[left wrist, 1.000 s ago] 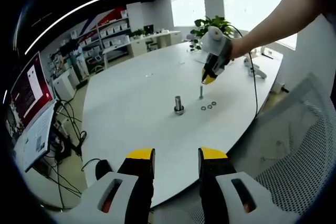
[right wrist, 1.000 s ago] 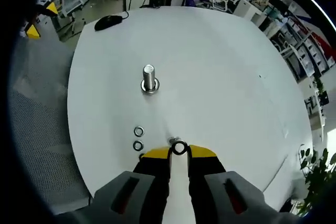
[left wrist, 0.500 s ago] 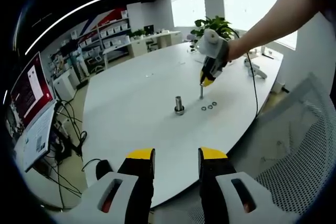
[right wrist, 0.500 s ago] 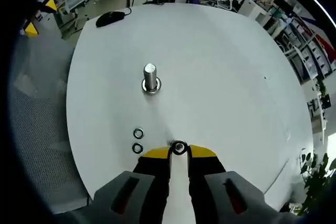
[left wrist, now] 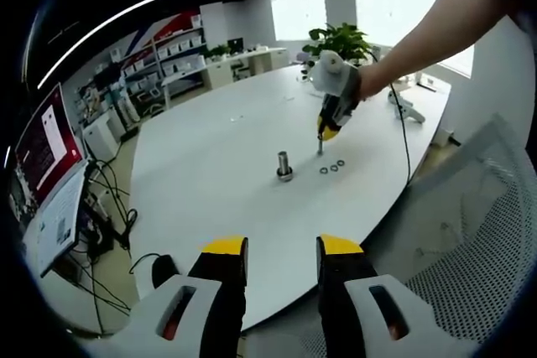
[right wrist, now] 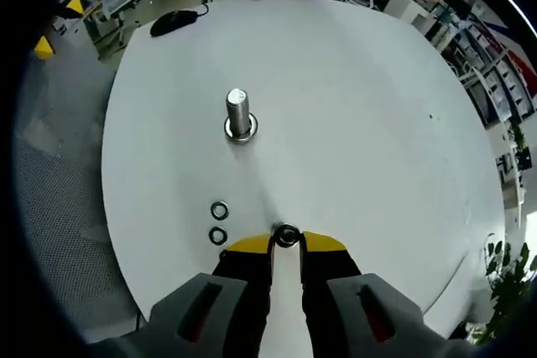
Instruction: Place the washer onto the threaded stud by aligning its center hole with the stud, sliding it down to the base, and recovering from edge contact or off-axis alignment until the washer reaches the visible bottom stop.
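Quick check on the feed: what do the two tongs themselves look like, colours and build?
Both tongs have black fingers with yellow tips on pale grey bodies with red-lined slots. Seen from the left gripper view, the right one has a rounded pale grey housing above its black and yellow end.

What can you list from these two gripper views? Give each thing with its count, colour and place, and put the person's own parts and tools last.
Table: one, white, oval, under everything.
Large stud: one, silver, upright mid-table with a ring at its base.
Thin stud: one, grey, upright beside the loose washers, right gripper's tips at its top.
Loose washers: two clear in the right gripper view, dark silver, flat on the table; the left gripper view hints at a third.
Mouse: one, black, far table edge.
Mesh chair: one, grey, by the table.
Plant: one, green, far end.
Forearm: one, reaching in.
Left gripper: yellow-tipped, open, off the table's edge.
Right gripper: yellow-tipped, closed around a round silver piece.
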